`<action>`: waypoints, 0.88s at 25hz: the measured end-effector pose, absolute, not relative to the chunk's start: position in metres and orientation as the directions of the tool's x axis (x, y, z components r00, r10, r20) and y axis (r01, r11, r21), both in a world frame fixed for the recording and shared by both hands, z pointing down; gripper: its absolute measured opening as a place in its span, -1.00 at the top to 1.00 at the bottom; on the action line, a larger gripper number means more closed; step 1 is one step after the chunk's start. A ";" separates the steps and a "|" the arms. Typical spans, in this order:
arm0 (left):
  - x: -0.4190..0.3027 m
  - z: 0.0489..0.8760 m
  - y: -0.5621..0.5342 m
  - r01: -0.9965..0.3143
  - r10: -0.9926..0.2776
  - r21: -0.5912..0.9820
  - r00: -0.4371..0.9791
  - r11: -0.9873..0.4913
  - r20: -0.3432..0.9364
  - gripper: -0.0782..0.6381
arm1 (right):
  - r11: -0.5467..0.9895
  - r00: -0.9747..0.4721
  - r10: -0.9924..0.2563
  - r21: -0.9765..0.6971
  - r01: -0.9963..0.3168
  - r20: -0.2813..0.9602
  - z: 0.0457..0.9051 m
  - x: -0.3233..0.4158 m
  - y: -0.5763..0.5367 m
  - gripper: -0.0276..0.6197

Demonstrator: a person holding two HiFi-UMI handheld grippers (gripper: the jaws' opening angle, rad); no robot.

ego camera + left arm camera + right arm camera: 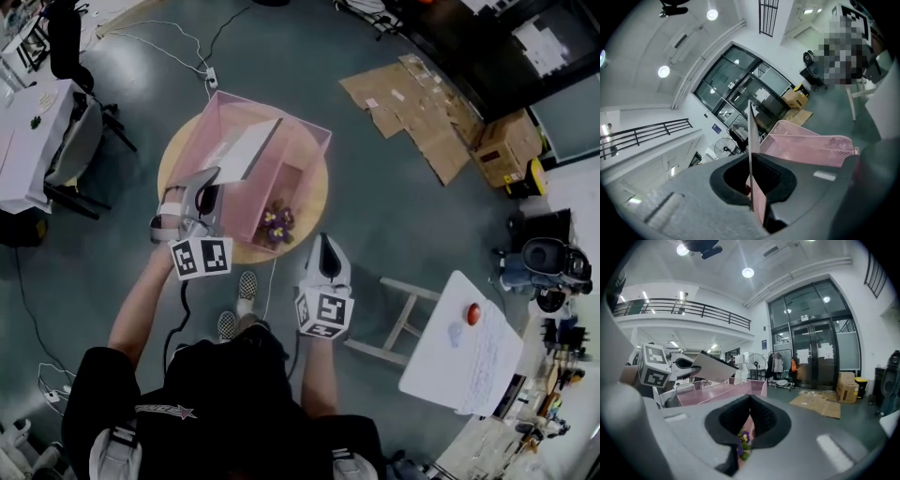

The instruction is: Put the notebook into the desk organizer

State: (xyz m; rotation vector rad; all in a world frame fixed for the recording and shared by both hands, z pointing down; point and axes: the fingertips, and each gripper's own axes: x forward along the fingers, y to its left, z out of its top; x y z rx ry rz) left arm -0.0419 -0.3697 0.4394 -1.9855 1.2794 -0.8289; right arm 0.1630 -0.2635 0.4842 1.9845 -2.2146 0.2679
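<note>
The pink desk organizer (pixel 305 141) stands on a round wooden table (pixel 315 202). My left gripper (pixel 212 180) is shut on the near corner of a thin grey notebook (pixel 251 148) and holds it tilted over the organizer's left compartment. In the left gripper view the notebook (pixel 750 131) shows edge-on between the jaws of the left gripper (pixel 752 165), with the organizer (pixel 806 145) just beyond. My right gripper (pixel 324 240) hovers at the table's front right edge, shut and holding nothing. The right gripper view shows that gripper (pixel 749 402), the organizer (pixel 723 391) and the held notebook (pixel 712 366).
A small bunch of purple flowers (pixel 277 223) lies at the organizer's near right corner, seen past the right jaws as flowers (pixel 743 442). A white stool with a paper sheet (pixel 464 352) stands to the right. Flattened cardboard (pixel 412 108) and a box (pixel 506 145) lie on the floor beyond.
</note>
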 end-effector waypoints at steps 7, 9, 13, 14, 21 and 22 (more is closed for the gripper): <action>-0.031 0.471 -0.399 -0.459 -0.922 -0.811 0.302 -0.363 0.242 0.73 | 0.117 -0.128 -0.956 -0.055 -0.992 0.262 0.501 0.171 -0.291 0.90; -0.028 0.478 -0.406 -0.435 -0.916 -0.817 0.304 -0.378 0.261 0.73 | 0.118 -0.129 -0.955 -0.057 -0.991 0.269 0.505 0.173 -0.298 0.90; -0.019 0.488 -0.417 -0.382 -0.899 -0.828 0.320 -0.411 0.299 0.73 | 0.116 -0.130 -0.951 -0.066 -0.991 0.282 0.512 0.175 -0.308 0.90; -0.015 0.491 -0.417 -0.362 -0.888 -0.826 0.333 -0.432 0.318 0.73 | 0.116 -0.131 -0.950 -0.068 -0.991 0.285 0.514 0.176 -0.310 0.90; 0.006 0.518 -0.407 -0.209 -0.779 -0.790 0.431 -0.577 0.455 0.73 | 0.113 -0.137 -0.942 -0.092 -0.989 0.307 0.525 0.174 -0.316 0.90; 0.007 0.522 -0.406 -0.196 -0.764 -0.780 0.440 -0.595 0.472 0.72 | 0.111 -0.135 -0.941 -0.096 -0.989 0.309 0.526 0.175 -0.316 0.90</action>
